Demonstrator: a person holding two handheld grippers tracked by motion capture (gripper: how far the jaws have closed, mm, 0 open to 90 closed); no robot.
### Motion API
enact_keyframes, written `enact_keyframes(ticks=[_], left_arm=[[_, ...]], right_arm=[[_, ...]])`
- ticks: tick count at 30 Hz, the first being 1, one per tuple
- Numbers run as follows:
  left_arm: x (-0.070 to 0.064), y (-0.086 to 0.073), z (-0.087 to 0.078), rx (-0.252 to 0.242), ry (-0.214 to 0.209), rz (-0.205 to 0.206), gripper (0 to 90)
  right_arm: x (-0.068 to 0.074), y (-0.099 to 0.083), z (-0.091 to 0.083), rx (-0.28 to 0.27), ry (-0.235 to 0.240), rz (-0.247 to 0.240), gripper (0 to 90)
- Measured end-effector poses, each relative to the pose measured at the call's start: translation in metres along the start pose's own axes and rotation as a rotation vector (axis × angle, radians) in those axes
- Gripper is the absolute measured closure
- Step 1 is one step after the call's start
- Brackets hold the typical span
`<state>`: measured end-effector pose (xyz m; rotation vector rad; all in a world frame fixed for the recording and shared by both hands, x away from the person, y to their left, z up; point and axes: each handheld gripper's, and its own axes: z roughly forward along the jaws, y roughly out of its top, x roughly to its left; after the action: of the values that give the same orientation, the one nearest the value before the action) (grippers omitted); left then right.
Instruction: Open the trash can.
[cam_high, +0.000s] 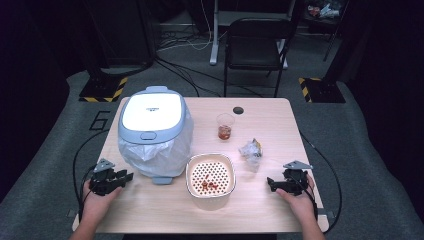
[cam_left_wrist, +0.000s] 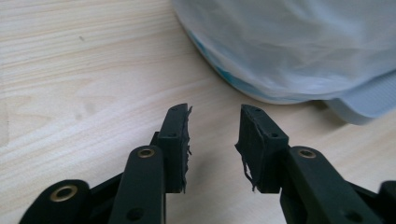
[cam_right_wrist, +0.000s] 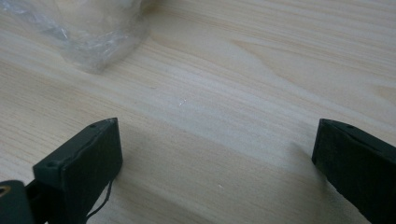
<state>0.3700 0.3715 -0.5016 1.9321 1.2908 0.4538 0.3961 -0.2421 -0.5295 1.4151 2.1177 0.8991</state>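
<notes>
Light wooden table (cam_high: 150, 210) under us, dark room behind with a folding chair (cam_high: 257, 45). Our left gripper (cam_high: 127, 176) rests low on the wood, jaws partly apart and holding nothing, with the bag-lined bin (cam_high: 155, 132) just ahead and right of its tips. Right of that we see the perforated bowl (cam_high: 210, 174), the cup (cam_high: 225, 126) and the crumpled wrapper (cam_high: 251, 149), then our right gripper (cam_high: 271, 184), jaws wide apart and empty, wrapper ahead-left of it.
</notes>
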Motion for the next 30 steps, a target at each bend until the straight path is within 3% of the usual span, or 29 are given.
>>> enact_keyframes(ticks=[1, 2, 6, 11, 18, 23, 26, 27, 30], left_arm=[[-0.003, 0.001, -0.002, 0.004, -0.001, 0.001, 63.8], [-0.007, 0.004, -0.007, 0.026, -0.01, 0.031, 65.4], [-0.019, 0.008, -0.014, 0.028, -0.03, 0.057, 68.0], [-0.035, 0.012, -0.019, 0.0, -0.072, 0.075, 66.0], [-0.047, 0.019, -0.016, -0.011, -0.135, 0.106, 75.4], [-0.059, 0.023, -0.008, -0.036, -0.14, 0.085, 80.3], [-0.064, 0.025, -0.004, -0.028, -0.153, 0.096, 83.0], [-0.068, 0.027, -0.001, -0.015, -0.16, 0.136, 85.2], [-0.072, 0.028, 0.003, -0.014, -0.168, 0.151, 86.4]], right_arm=[[0.0, 0.0, 0.0, 0.0, 0.0, 0.0, 1.1], [0.001, 0.0, 0.0, 0.003, -0.002, 0.008, 1.1], [0.001, 0.0, 0.0, 0.003, -0.003, 0.01, 1.1], [0.001, 0.0, 0.0, 0.002, -0.006, 0.013, 1.1], [0.002, 0.0, 0.0, -0.001, -0.007, 0.026, 1.1], [0.002, 0.0, 0.0, 0.0, -0.008, 0.027, 1.1], [0.002, 0.0, 0.0, -0.001, -0.008, 0.026, 1.1], [0.002, 0.0, 0.0, -0.001, -0.007, 0.026, 1.1], [0.002, 0.0, 0.0, -0.001, -0.008, 0.025, 1.1]])
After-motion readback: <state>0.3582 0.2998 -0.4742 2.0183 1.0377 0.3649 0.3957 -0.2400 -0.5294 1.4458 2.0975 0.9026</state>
